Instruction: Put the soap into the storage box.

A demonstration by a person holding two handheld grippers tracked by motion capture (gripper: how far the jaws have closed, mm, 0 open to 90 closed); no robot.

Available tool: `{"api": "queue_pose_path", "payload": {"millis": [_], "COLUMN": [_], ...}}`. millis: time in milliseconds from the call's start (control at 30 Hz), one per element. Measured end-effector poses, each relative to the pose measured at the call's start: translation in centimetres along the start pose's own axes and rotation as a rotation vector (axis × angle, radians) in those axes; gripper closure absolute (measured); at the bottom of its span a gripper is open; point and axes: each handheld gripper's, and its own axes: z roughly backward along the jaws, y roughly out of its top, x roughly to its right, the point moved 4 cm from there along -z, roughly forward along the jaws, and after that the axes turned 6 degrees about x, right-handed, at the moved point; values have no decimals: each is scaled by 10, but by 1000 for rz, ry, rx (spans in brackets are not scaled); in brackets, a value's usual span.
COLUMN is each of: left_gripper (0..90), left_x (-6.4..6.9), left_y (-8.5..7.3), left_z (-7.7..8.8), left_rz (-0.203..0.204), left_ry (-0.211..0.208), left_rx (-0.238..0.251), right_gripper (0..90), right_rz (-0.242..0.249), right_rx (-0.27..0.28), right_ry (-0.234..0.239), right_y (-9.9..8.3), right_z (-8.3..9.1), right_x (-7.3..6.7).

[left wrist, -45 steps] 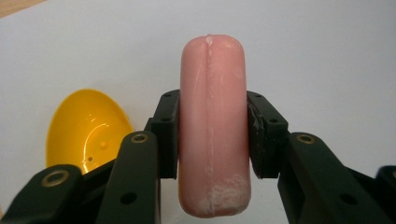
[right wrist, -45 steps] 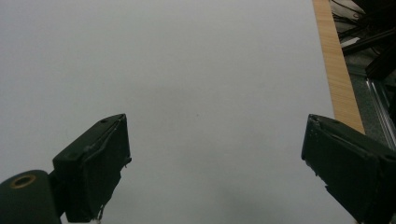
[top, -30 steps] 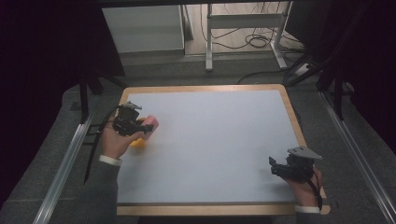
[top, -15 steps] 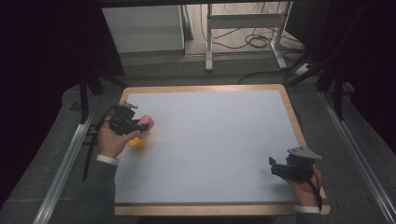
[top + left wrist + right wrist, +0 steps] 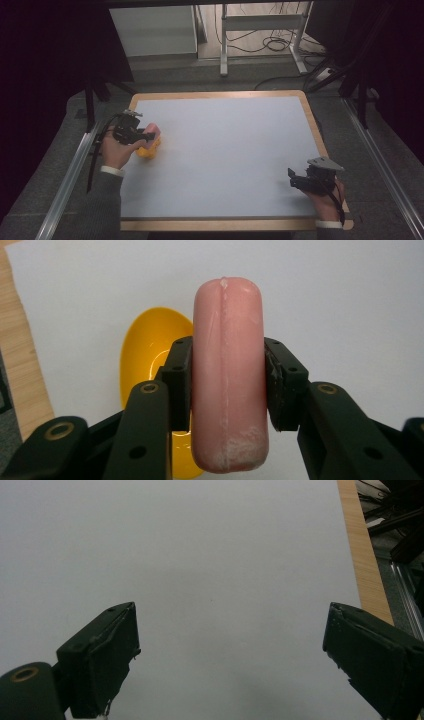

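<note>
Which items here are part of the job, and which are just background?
In the job:
- pink sausage, clamped in the left gripper
- yellow bowl just behind it

Background:
- right gripper, open, holding nothing
- white table mat
- floor cables

You have bare white table [image 5: 230, 150] between both grippers. Only the yellow bowl [image 5: 148, 150] stands in the way, near its left edge.

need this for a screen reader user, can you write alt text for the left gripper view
A pink sausage-shaped piece stands upright, clamped between the two black jaws of the left hand-held gripper. Behind it a yellow bowl lies on the white tabletop, with a strip of wooden edge at the left.
</note>
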Motion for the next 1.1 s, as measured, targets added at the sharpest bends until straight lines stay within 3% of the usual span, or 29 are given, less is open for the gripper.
{"api": "queue_pose_path", "payload": {"millis": [733, 1100], "left_gripper": [605, 605], "left_x": [-24, -23], "left_y": [-7, -12], "left_z": [-6, -24], "left_rz": [50, 54], "left_ry": [65, 73], "left_rx": [-15, -55], "right_gripper": [78, 78], "right_rz": [-1, 1], "right_rx": [-4, -7], "right_ry": [-5, -6], "right_y": [0, -1], "right_z": [0, 0], "right_x": [0, 0]}}
